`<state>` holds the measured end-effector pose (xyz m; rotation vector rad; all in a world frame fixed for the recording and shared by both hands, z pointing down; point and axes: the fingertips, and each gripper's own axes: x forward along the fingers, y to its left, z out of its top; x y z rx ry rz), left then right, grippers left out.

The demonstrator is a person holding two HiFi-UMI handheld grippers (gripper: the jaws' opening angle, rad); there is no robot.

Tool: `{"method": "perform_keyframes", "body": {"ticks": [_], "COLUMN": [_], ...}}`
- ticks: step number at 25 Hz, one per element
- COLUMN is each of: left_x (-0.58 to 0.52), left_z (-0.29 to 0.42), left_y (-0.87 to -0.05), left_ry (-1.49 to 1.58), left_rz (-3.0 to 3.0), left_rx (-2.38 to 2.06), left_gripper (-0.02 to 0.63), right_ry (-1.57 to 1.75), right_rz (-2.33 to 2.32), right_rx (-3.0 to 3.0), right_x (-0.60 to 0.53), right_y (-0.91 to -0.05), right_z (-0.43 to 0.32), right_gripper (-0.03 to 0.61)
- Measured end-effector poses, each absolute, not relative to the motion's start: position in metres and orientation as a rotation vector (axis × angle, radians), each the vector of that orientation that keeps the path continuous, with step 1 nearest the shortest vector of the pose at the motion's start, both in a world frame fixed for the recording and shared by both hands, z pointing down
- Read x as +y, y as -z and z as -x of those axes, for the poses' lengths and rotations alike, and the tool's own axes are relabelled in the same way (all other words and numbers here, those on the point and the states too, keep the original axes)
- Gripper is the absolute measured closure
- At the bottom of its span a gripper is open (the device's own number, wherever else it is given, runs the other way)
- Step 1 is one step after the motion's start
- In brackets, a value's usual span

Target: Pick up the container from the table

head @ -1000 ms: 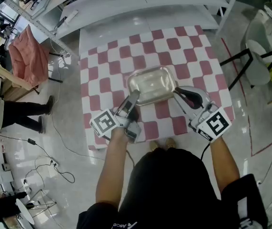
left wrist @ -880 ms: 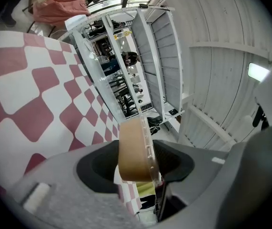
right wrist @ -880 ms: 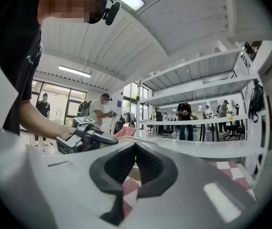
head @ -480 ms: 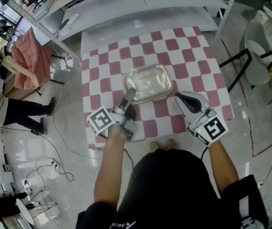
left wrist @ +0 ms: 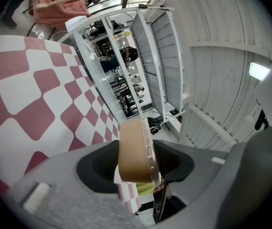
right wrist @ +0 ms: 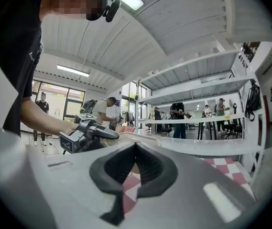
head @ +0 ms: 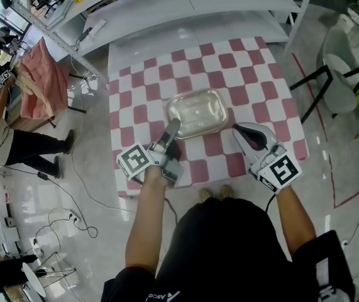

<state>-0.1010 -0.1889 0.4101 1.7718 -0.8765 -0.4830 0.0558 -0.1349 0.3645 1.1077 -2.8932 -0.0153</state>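
At centre frame the left gripper (head: pixel 173 127) held the container (head: pixel 196 112) by its lower-left rim (jaws partly spread); the right gripper (head: pixel 237 129), jaws together and empty, lay just right of it.

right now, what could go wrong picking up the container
The left gripper pinches only the container's near left corner; lifted alone, it may tilt or slip.
The right gripper is shut and empty beside the near right corner; advancing like that, it could shove the container instead of gripping it.

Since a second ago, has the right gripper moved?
Yes, slightly: the right gripper drew back from the container toward the near edge of the table.
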Motion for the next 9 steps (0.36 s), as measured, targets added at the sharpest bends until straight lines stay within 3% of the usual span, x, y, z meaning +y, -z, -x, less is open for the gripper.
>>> {"method": "perform_keyframes", "body": {"ticks": [9], "left_x": [-0.196], "left_z": [0.101], "left_y": [-0.420], "left_ry": [0.474], "left_rz": [-1.757], "left_rx": [-0.876], "left_gripper": [0.387], "right_ry": [0.023], "right_rz": [-1.100], "right_rx": [-2.901], "right_x": [-0.142], "right_y": [-0.367], "right_z": [-0.050], "right_gripper": [0.575]}}
